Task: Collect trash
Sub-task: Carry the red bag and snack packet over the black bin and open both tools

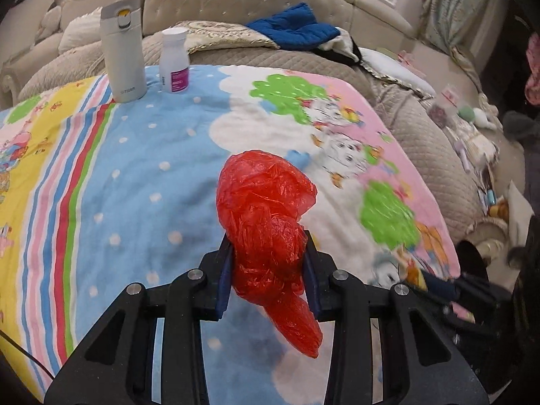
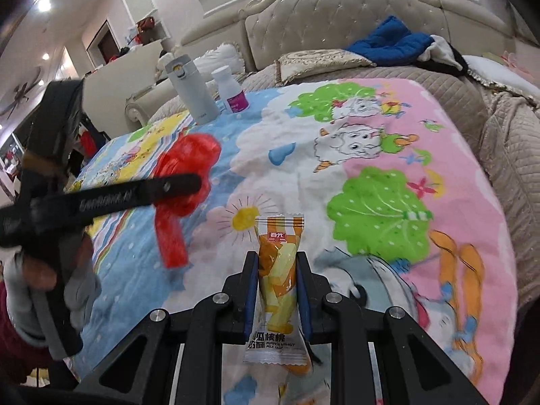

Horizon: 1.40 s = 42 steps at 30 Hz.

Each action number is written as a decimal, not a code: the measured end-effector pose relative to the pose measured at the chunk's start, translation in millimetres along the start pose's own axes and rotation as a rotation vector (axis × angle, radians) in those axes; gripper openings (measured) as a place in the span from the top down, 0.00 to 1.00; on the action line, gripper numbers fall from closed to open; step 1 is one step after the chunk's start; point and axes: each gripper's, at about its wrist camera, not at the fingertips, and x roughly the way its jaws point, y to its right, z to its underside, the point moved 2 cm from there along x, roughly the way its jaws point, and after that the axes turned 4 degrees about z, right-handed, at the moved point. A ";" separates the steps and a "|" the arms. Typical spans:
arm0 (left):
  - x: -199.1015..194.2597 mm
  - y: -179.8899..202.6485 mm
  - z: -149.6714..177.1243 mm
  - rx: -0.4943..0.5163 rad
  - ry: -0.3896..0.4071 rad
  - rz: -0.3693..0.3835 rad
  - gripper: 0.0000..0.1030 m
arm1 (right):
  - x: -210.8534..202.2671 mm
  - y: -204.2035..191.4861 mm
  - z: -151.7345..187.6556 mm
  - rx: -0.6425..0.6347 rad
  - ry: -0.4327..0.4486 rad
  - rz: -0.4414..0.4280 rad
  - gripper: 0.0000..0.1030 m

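Observation:
My left gripper [image 1: 268, 246] is shut on a crumpled red plastic bag [image 1: 266, 222] and holds it above the cartoon blanket [image 1: 141, 168]. The bag bulges forward past the fingertips and a tail hangs below them. In the right wrist view the same red plastic bag [image 2: 184, 182] shows at the left, held by the left gripper [image 2: 199, 182] above the blanket [image 2: 388, 155]. My right gripper [image 2: 277, 260] is shut on an orange and yellow snack wrapper [image 2: 278, 270], held upright above the blanket.
A grey flask [image 1: 122, 50] and a white bottle with a purple label [image 1: 174, 62] stand at the blanket's far edge, also in the right wrist view [image 2: 192, 91] [image 2: 233, 89]. Blue cloth [image 1: 297, 28] lies by the tufted headboard [image 2: 337, 17]. Clutter [image 1: 469, 128] sits at the right.

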 end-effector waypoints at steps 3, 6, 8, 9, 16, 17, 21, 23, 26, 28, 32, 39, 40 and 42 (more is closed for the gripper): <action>-7.5 17.3 12.2 0.024 0.001 0.010 0.68 | -14.0 6.0 6.5 0.011 0.011 0.011 0.80; -14.0 33.0 21.5 0.052 0.014 0.008 0.68 | -24.7 13.5 14.7 0.027 0.013 0.024 0.80; -14.8 42.7 26.7 0.069 0.013 0.010 0.68 | -31.8 19.3 21.4 0.036 0.014 0.033 0.80; -15.3 49.3 29.9 0.080 0.013 0.012 0.67 | -35.3 21.6 24.1 0.040 0.015 0.037 0.80; -14.1 91.6 40.8 0.137 0.008 0.052 0.67 | -59.4 46.5 40.1 0.076 0.027 0.076 0.80; -13.0 98.8 41.6 0.145 0.005 0.060 0.68 | -63.3 50.6 42.1 0.082 0.030 0.083 0.80; -8.1 122.9 44.5 0.173 -0.006 0.088 0.67 | -77.3 68.3 49.2 0.109 0.040 0.110 0.80; -5.2 134.8 45.4 0.187 -0.011 0.101 0.68 | -83.6 78.3 52.3 0.125 0.046 0.123 0.80; -0.9 151.2 47.1 0.207 -0.020 0.119 0.67 | -93.4 93.9 58.5 0.150 0.050 0.144 0.80; 2.7 163.0 48.2 0.223 -0.025 0.131 0.67 | -98.7 103.8 62.9 0.167 0.052 0.158 0.80; 9.2 184.0 50.7 0.248 -0.037 0.151 0.67 | -110.9 126.1 72.8 0.205 0.057 0.189 0.80; 23.4 219.4 56.1 0.290 -0.061 0.182 0.67 | -132.1 162.1 89.4 0.265 0.063 0.240 0.80; 25.8 224.7 57.1 0.296 -0.066 0.187 0.67 | -135.2 168.1 92.3 0.275 0.063 0.248 0.80; 29.2 232.9 58.5 0.307 -0.073 0.195 0.67 | -139.2 176.9 97.1 0.291 0.063 0.259 0.80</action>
